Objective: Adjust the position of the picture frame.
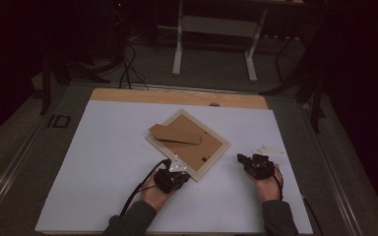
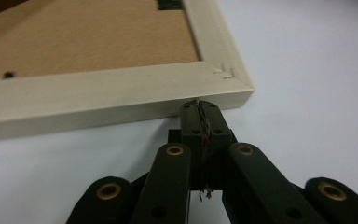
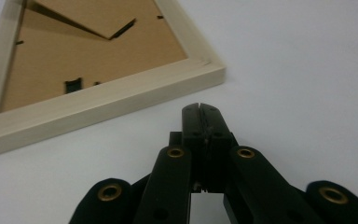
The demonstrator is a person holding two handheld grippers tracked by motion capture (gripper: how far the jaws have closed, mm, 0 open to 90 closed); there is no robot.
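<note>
A pale wooden picture frame (image 1: 187, 144) lies face down near the middle of the white sheet (image 1: 103, 162), turned at an angle so one corner points toward the person. Its brown backing board (image 1: 197, 147) faces up, and the brown cardboard stand (image 1: 175, 132) lies folded across the upper part of it. Small dark clips show along the inner edge of the frame in both gripper views.

The left gripper (image 2: 200, 106) sits at the frame's near edge, close to its near corner — its two black jaws are pressed together with nothing between them, and their tips reach the frame's outer side, seemingly touching it. In the high view this gripper (image 1: 175, 175) lies low at that same edge, held in the person's left hand (image 1: 153, 195).

The right gripper (image 3: 200, 108) is also closed and empty, resting on the sheet apart from the frame, to the right of it (image 1: 250, 162).

The white sheet covers most of a light wooden table (image 1: 177, 96), whose bare strip shows at the far edge. Beyond it the room is dark — grey floor (image 1: 211, 73), a tangle of black cables (image 1: 128, 69) and the white legs of another table (image 1: 216, 44).
</note>
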